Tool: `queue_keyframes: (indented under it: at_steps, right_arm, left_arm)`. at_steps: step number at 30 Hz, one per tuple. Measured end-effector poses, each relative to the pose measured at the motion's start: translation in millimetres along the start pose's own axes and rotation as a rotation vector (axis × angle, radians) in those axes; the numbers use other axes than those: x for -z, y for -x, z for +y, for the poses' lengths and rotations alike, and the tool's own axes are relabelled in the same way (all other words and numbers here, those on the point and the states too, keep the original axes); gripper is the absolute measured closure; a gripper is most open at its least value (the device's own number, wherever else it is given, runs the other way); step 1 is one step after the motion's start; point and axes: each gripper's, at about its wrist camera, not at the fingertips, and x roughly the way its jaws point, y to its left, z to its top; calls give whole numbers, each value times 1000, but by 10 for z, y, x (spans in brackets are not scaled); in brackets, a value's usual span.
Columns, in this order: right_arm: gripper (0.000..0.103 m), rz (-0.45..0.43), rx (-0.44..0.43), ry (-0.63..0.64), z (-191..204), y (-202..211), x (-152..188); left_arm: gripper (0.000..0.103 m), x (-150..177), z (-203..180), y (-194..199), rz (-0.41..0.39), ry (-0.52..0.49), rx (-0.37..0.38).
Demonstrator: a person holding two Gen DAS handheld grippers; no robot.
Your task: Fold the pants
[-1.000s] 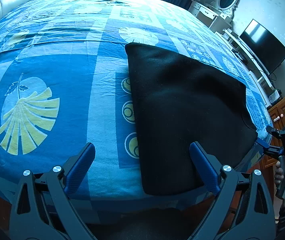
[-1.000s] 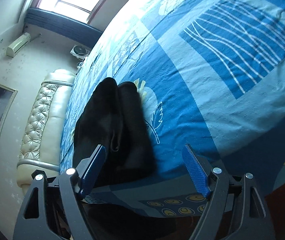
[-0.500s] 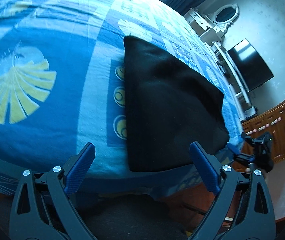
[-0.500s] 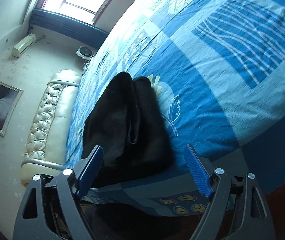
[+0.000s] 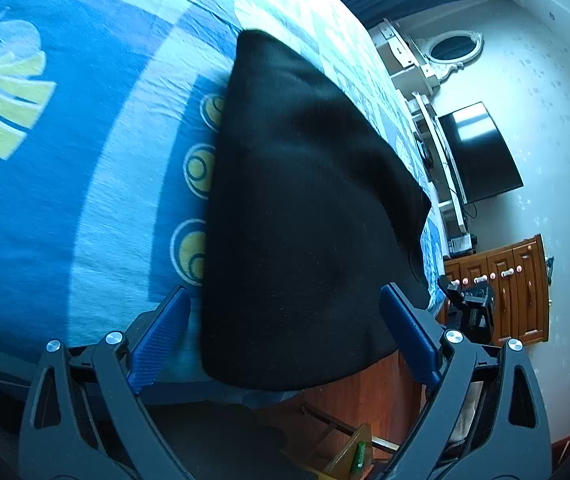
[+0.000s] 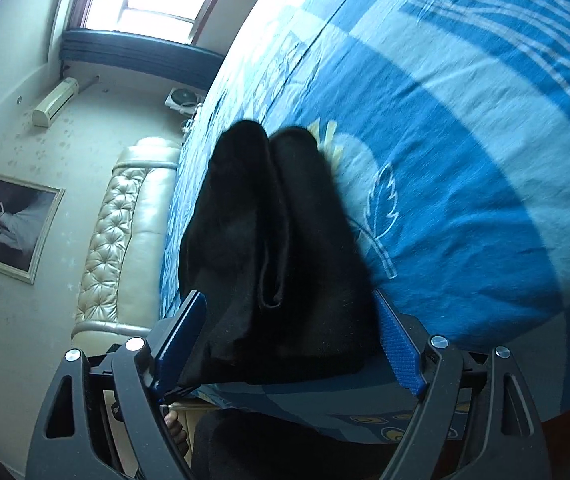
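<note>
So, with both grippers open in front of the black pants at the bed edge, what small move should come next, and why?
Probably ease the left gripper forward and close its jaws on the near edge of the black pants. Both the left and right gripper are open and hold nothing, and the pants' edge lies between the jaws on the blue bedspread.

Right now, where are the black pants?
The black pants lie on the blue patterned bedspread at the bed's near edge, framed between the open left tongs and, in the right wrist view, the open right tongs.
</note>
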Motion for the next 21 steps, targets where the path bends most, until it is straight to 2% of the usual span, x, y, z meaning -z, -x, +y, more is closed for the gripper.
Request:
queue_keyframes:
  at_steps: [3, 4, 6, 7, 8, 10, 12, 16, 21]
  right_arm:
    - [18, 9, -2, 19, 37, -56, -14]
    - [18, 13, -2, 28, 54, -73, -21]
    - [20, 19, 7, 58, 104, -104, -17]
    - [23, 21, 23, 73, 135, -123, 3]
    - [35, 30, 65, 104, 180, -163, 9]
    - [48, 39, 114, 138, 216, -215, 10]
    - [52, 28, 115, 144, 248, -227, 15]
    - [54, 16, 126, 155, 308, -247, 28]
    - [54, 31, 136, 179, 434, -375, 57]
  left_arm:
    - [10, 1, -13, -63, 4, 1, 5]
    - [20, 9, -4, -81, 2, 3, 1]
    - [29, -9, -20, -124, 5, -6, -36]
    - [34, -16, -18, -125, 3, -15, -51]
    - [36, -17, -65, -137, 0, -42, -84]
    - [43, -16, -130, -135, -6, -81, -127]
    - [48, -9, -154, -113, -11, -102, -150]
    - [58, -21, -225, -57, -27, -148, -190]
    - [62, -61, -226, 36, -44, -196, -225]
